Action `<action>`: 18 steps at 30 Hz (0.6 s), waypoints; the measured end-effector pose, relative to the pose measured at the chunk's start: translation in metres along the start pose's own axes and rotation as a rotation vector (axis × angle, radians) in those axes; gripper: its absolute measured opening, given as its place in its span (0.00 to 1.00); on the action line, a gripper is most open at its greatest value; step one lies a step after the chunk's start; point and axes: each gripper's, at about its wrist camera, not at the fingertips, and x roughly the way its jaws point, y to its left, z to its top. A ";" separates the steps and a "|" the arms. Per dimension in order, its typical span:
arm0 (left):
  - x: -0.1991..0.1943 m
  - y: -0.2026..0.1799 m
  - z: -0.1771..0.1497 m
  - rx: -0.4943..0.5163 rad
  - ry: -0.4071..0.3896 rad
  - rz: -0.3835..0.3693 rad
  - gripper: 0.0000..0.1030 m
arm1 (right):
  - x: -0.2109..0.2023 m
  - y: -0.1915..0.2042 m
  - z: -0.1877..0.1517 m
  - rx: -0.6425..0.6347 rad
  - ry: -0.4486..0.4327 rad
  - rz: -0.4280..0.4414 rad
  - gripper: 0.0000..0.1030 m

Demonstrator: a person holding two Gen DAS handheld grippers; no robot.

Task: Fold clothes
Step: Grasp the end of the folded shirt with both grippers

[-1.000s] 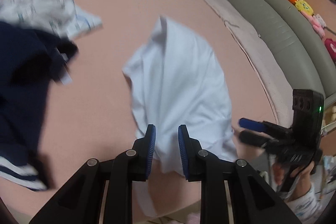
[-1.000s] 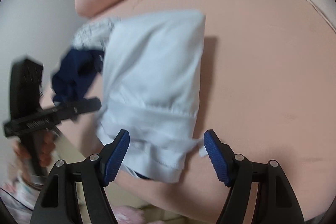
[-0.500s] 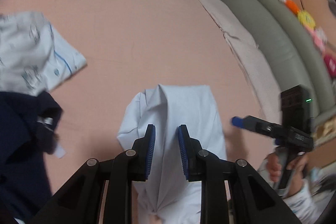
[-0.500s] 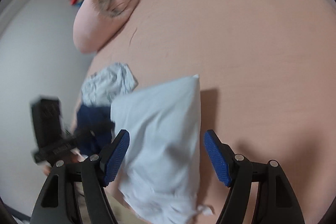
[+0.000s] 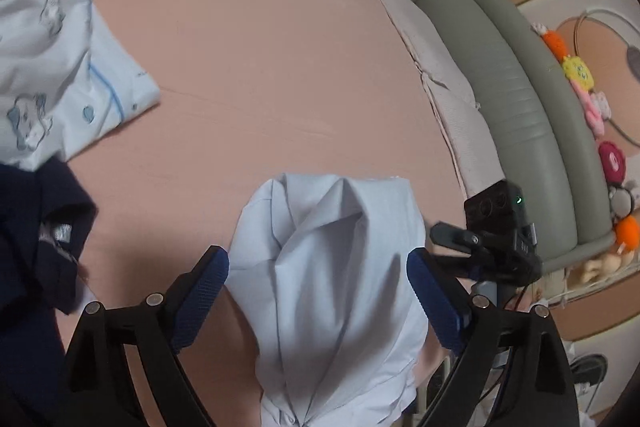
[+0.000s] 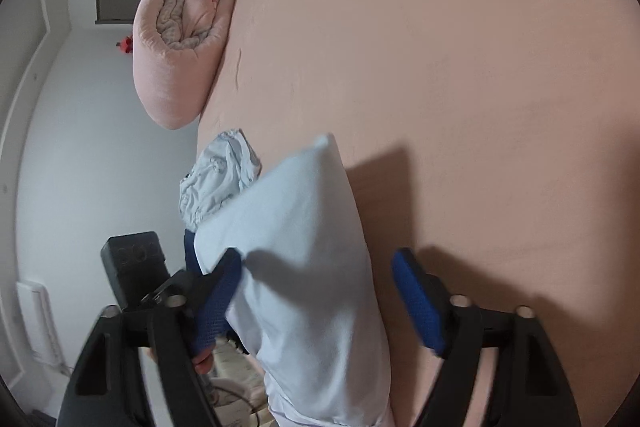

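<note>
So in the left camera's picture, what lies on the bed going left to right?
Navy garment → pale blue shirt → the other gripper → green cushion → row of toys.

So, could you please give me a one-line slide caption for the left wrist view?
Left gripper open over a pale blue shirt lying on the pink bed.

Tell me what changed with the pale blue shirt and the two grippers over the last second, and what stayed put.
The left gripper, pinched narrow a second ago, has just opened wide and released the pale blue shirt, which has come down onto the pink sheet and lies between its jaws. The right gripper has opened a little further too, its pads off the shirt. The patterned white garment and navy garment stayed put.
</note>
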 end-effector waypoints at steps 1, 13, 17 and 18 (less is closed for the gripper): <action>-0.002 0.002 -0.001 -0.007 0.011 -0.020 0.89 | 0.002 -0.003 -0.002 0.006 0.009 0.006 0.85; -0.001 0.044 -0.032 -0.185 0.028 -0.117 0.90 | -0.015 -0.009 -0.023 -0.005 -0.015 -0.010 0.86; 0.010 0.050 -0.042 -0.260 0.002 -0.204 0.92 | -0.009 -0.004 -0.026 -0.004 -0.038 0.038 1.00; 0.011 0.047 -0.043 -0.255 -0.007 -0.206 0.92 | -0.005 -0.002 -0.027 -0.004 -0.035 0.055 1.00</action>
